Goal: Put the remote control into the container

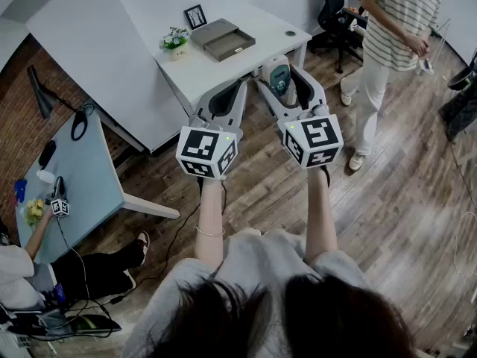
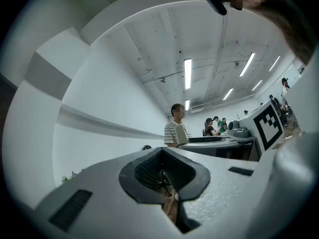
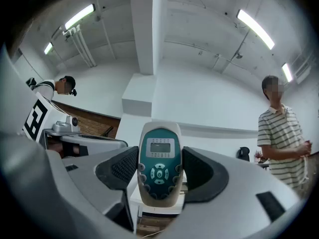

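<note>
White-and-teal remote control (image 3: 158, 148) is clamped upright in the right gripper (image 3: 160, 169), in the air short of the white desk (image 1: 261, 28). The grey rectangular tray container (image 1: 211, 30) sits near the desk's far edge and looks empty. Left gripper (image 2: 162, 176) jaws are together on nothing. Pick looks done; placing is left.

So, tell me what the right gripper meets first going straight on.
Probably the white table, touched first by the remote control in the right gripper; height is unclear, so it may pass above.
</note>
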